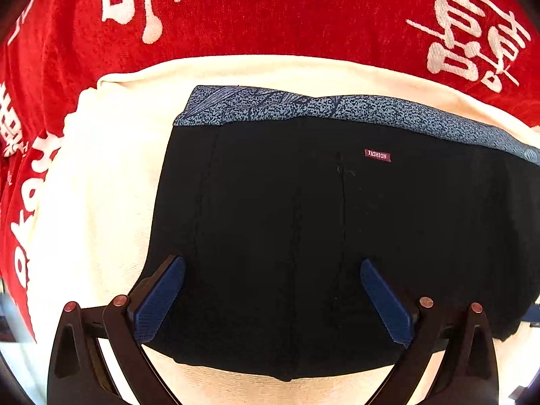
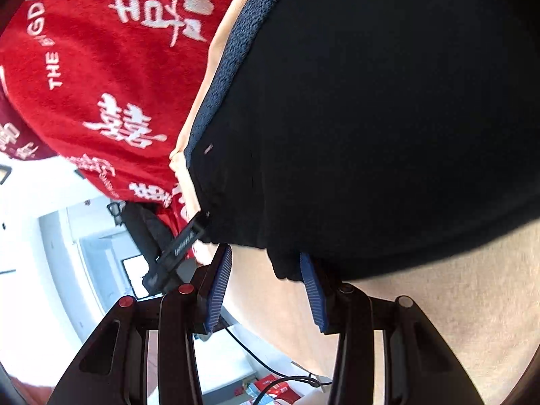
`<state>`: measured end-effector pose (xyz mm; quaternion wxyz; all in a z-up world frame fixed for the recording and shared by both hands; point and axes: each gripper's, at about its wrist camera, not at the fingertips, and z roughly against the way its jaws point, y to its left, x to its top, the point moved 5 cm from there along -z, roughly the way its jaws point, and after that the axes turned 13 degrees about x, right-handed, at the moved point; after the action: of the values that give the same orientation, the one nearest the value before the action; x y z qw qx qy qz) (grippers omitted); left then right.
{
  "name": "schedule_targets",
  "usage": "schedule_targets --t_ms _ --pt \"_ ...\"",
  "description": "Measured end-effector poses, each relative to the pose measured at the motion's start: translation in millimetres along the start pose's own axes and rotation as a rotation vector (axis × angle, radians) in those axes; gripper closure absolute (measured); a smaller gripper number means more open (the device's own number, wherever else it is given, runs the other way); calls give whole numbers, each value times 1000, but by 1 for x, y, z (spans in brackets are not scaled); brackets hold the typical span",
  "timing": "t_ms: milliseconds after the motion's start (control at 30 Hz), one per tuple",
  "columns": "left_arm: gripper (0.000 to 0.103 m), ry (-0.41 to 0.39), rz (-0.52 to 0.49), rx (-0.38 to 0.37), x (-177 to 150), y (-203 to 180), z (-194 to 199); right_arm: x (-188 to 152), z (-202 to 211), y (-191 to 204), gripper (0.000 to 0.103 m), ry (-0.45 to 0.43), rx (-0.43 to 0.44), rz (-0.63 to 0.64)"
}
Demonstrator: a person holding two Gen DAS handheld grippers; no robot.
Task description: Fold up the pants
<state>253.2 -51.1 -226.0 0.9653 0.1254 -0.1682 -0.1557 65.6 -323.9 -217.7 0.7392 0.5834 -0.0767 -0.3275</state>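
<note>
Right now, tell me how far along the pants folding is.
Done: the black pants already lie as a compact folded block on the cream cloth, patterned waistband along the far edge. In hand: nothing is gripped; the left gripper hovers open over the near edge, and the right gripper sits open at a corner of the fabric. Left: perhaps one more fold or a tidy-up; the pictures cannot settle that.

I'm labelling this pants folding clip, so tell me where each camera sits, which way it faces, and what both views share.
Left wrist: on the left gripper, facing steeply down onto the black pants; its two blue fingers stand wide apart over the fabric.
Right wrist: on the right gripper, tilted toward the pants' corner at the bed edge; its fingers stand apart, the room floor showing below.
Shared: the pants, their speckled blue waistband, the cream cloth and the red blanket.
</note>
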Motion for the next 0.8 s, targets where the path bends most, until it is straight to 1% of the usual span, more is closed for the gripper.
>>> schedule_targets --t_ms 33,100,167,233,333,400,433,467,500,567,633,667,700,767,800 --pt "0 5 -3 -4 1 3 -2 -3 -1 4 55 -3 -3 10" --pt "0 5 -4 -4 0 0 0 -13 2 2 55 5 -47 29" --pt "0 -3 -2 1 -1 -1 1 -18 3 -5 55 12 -53 1" --pt "0 -13 2 1 1 9 -6 -14 3 -8 55 -4 -46 -8" --pt "0 -23 1 0 -4 0 1 -1 1 -2 55 -32 -18 22" --pt "0 -26 -6 -1 -4 -1 0 9 -2 -1 55 -41 -26 21" --pt "0 -24 -9 -1 -4 -1 1 12 -6 -1 60 -39 -36 12" --pt "0 -21 -18 -1 -4 -1 2 14 -8 -1 86 -36 -68 12" --pt "0 -19 -29 0 -4 -1 3 14 -9 3 95 -30 -91 30" --pt "0 -17 -61 0 -7 0 6 5 -6 18 95 -28 -91 91" --pt "0 -23 -96 -1 -11 1 8 -9 -3 22 95 -28 -118 118" --pt "0 -24 -102 -9 -13 2 8 -15 -4 17 95 -28 -157 130" --pt "0 -22 -102 -13 -15 3 7 -17 -6 9 96 -25 -172 117" --pt "0 -24 -103 -6 -15 2 8 -17 -8 -6 95 -34 -175 80" --pt "0 -24 -103 5 -16 1 9 -17 -8 -7 94 -35 -166 79"
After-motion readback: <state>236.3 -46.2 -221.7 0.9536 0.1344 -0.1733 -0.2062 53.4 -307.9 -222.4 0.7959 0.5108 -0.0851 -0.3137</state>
